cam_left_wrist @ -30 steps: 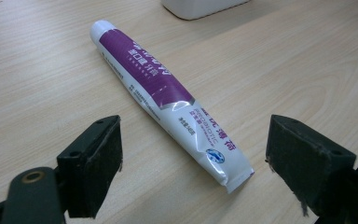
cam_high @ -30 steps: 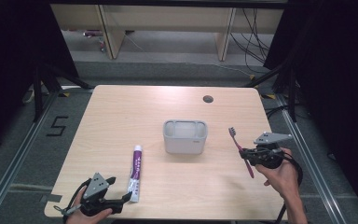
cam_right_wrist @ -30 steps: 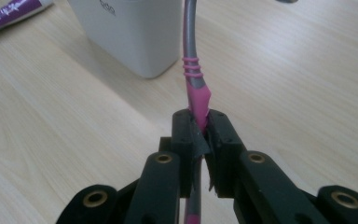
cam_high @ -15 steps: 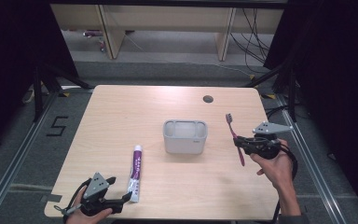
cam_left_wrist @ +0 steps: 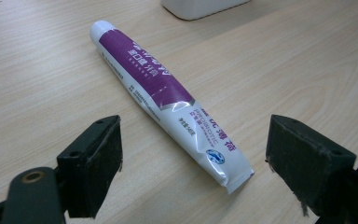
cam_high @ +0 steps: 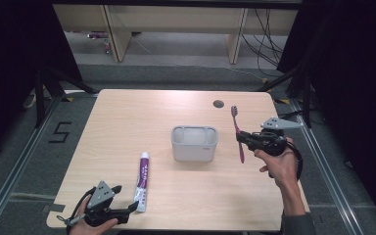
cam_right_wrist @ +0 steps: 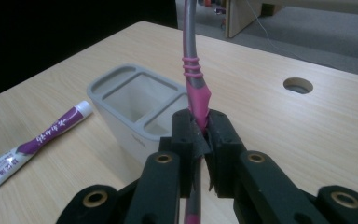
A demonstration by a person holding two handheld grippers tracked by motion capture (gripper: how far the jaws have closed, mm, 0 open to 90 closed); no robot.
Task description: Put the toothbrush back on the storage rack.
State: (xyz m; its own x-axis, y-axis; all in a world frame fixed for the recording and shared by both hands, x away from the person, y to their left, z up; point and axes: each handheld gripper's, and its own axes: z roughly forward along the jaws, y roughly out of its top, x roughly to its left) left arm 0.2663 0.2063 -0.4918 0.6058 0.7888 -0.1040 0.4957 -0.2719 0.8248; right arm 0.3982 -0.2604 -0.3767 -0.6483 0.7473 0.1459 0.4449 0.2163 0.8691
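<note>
Two claws: right claw (cam_right_wrist: 198, 135) clenches the toothbrush (cam_right_wrist: 193, 70) (upright); left claw (cam_left_wrist: 191, 168) gapes around the toothpaste (cam_left_wrist: 168, 93).

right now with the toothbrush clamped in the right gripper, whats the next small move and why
Probably carry the toothbrush leftward until it is over the grey holder, then tip it upright. The right gripper has its jaws shut on the pink handle, and the brush is off the table to the holder's right. The holder's compartments look empty. The left gripper is open around the toothpaste tube, not gripping it.
</note>
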